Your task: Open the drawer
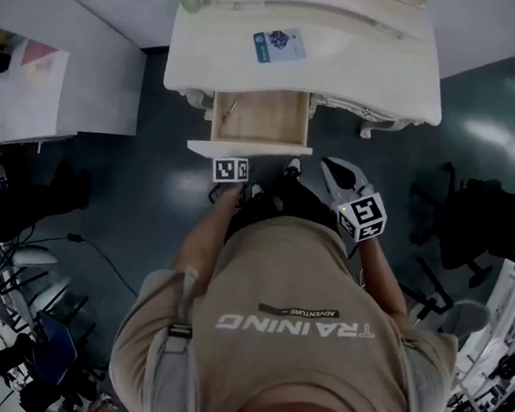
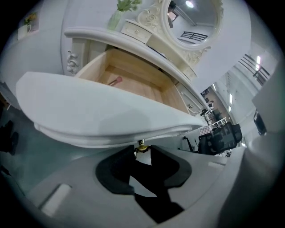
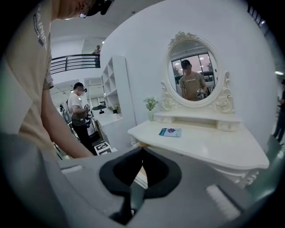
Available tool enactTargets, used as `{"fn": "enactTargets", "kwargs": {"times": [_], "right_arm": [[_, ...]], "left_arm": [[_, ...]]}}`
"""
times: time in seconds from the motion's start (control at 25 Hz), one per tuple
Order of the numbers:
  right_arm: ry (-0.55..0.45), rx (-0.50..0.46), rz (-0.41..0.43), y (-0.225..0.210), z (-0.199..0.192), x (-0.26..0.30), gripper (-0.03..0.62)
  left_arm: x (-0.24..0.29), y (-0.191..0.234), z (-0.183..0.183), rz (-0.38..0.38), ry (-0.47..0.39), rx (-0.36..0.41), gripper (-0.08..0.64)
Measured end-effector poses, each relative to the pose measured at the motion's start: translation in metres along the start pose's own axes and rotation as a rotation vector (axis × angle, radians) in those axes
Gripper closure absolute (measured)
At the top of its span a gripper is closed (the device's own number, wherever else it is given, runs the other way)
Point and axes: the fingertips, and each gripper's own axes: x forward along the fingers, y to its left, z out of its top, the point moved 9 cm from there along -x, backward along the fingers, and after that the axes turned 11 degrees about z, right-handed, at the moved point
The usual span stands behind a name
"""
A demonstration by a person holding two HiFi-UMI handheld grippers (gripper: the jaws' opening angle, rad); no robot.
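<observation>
The white dresser's (image 1: pixel 382 67) left drawer (image 1: pixel 259 118) stands pulled out, its wooden inside showing. In the left gripper view the drawer's white front (image 2: pixel 98 116) fills the middle, and a small brass knob (image 2: pixel 141 146) hangs under its edge. My left gripper (image 2: pixel 142 149) is shut on that knob, one dark tip on each side of it. In the head view the left gripper (image 1: pixel 242 162) sits right at the drawer front (image 1: pixel 250 150). My right gripper (image 1: pixel 330 165) hovers to the right of the drawer, apart from it. Seen in its own view, the right gripper (image 3: pixel 142 150) is shut on nothing.
A small pinkish thing (image 2: pixel 116 81) lies inside the drawer. On the dresser top (image 3: pixel 209 144) lies a blue card (image 3: pixel 170 132), with a vase with a plant (image 3: pixel 151 109) and an oval mirror (image 3: pixel 193 73) behind. A white desk (image 1: pixel 68 89) stands left, office chairs (image 1: pixel 475 223) right.
</observation>
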Motion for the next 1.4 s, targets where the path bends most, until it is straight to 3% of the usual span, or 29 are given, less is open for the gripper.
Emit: {"fn": "enactTargets", "kwargs": {"times": [0.16, 0.32, 0.48, 0.6, 0.72, 0.92, 1.08, 1.16, 1.4], "right_arm": [[-0.019, 0.008, -0.054, 0.028, -0.005, -0.017, 0.589], [0.003, -0.014, -0.075, 0.042, -0.015, -0.037, 0.589], [-0.016, -0.03, -0.067, 0.041, -0.019, -0.048, 0.589], [-0.062, -0.044, -0.047, 0.04, -0.012, -0.057, 0.589], [-0.124, -0.079, -0.025, 0.03, 0.006, -0.071, 0.589], [-0.254, -0.11, 0.006, 0.015, 0.046, -0.091, 0.589], [-0.35, -0.126, 0.054, 0.007, 0.076, -0.101, 0.589], [-0.374, -0.136, 0.061, 0.007, 0.083, -0.103, 0.589], [-0.354, -0.158, 0.068, 0.013, 0.088, -0.114, 0.589]], "left_arm": [[-0.013, 0.008, -0.012, -0.021, -0.033, 0.022, 0.488], [-0.032, 0.003, -0.03, -0.06, -0.08, -0.01, 0.488], [-0.058, -0.018, -0.037, -0.093, -0.175, 0.033, 0.502], [-0.105, -0.04, -0.029, -0.029, -0.35, 0.094, 0.552], [-0.167, -0.076, -0.008, 0.033, -0.568, 0.133, 0.552], [-0.266, -0.139, 0.029, 0.016, -0.89, 0.242, 0.552], [-0.324, -0.167, 0.048, 0.003, -1.095, 0.236, 0.552], [-0.34, -0.171, 0.05, 0.003, -1.136, 0.236, 0.552], [-0.354, -0.184, 0.043, 0.036, -1.128, 0.319, 0.554]]}}
